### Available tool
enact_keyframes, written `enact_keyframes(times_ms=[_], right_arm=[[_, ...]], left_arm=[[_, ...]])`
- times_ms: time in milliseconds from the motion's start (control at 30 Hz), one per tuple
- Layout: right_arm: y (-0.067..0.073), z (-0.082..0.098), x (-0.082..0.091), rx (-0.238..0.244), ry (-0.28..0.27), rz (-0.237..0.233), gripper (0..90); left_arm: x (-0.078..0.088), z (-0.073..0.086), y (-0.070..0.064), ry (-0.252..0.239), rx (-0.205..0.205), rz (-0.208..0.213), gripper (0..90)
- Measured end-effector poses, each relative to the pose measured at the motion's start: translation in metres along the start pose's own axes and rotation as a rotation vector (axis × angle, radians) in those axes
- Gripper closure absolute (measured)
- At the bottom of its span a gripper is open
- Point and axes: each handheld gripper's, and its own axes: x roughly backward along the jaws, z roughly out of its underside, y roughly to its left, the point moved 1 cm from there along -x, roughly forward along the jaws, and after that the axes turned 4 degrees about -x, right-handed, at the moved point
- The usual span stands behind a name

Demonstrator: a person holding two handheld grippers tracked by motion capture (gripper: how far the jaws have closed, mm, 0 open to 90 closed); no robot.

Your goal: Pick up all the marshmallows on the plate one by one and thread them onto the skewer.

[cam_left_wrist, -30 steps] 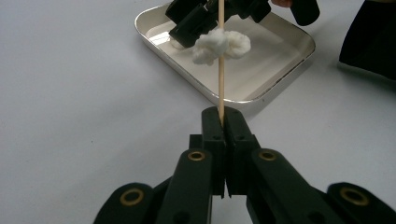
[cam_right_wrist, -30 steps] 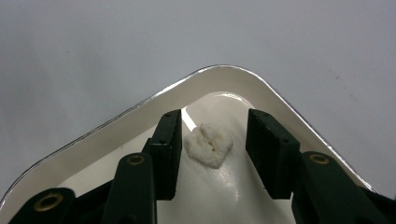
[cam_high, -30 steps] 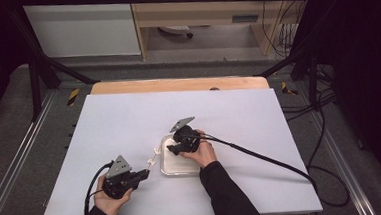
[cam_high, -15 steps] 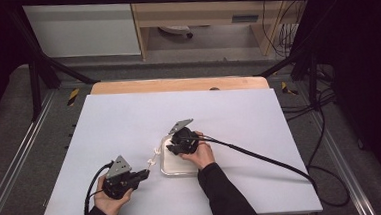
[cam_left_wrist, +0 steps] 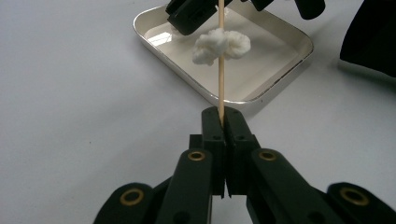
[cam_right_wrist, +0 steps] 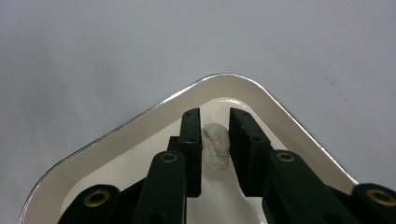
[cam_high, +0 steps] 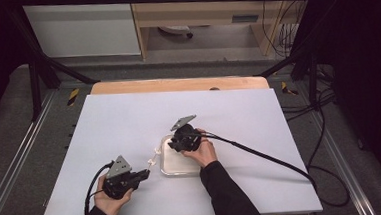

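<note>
My left gripper (cam_left_wrist: 223, 114) is shut on the lower end of a thin wooden skewer (cam_left_wrist: 221, 79). A white, soft, knobbly piece (cam_left_wrist: 223, 45) is threaded partway up it. In the high view this gripper (cam_high: 146, 173) sits near the table's front left, and the skewer (cam_high: 154, 157) points toward the shallow silver tray (cam_high: 177, 172). My right gripper (cam_right_wrist: 215, 114) reaches into a corner of the tray (cam_right_wrist: 140, 122), its jaws closed narrowly on another white piece (cam_right_wrist: 215, 147) that lies on the tray floor. From above, the right gripper (cam_high: 174, 144) is over the tray's far left part.
The tray stands near the middle of a white tabletop (cam_high: 129, 121), with a wooden strip (cam_high: 177, 85) along the far edge. The right gripper's black cable (cam_high: 261, 155) trails off to the right. Metal frame rails flank the table.
The right gripper has shifted a little toward the tray's left corner and lowered into it. The left gripper and its skewer have stayed in place.
</note>
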Motion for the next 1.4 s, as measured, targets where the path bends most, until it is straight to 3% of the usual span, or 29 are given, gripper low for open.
enact_keyframes(times_ms=[333,967,1167,1400], right_arm=[[0.001,-0.004,0.013,-0.005,-0.01,-0.023,77.3],[-0.004,-0.002,0.105,-0.123,-0.285,-0.206,78.3],[-0.003,0.0,0.116,-0.158,-0.344,-0.272,78.3],[-0.001,-0.001,0.115,-0.171,-0.356,-0.321,78.4]], left_arm=[[0.0,0.0,0.0,0.003,-0.004,0.001,88.3],[-0.006,-0.002,-0.013,-0.018,-0.057,0.035,88.3],[-0.007,-0.003,-0.017,-0.03,-0.079,0.043,88.3],[-0.008,-0.004,-0.021,-0.035,-0.091,0.042,88.4]])
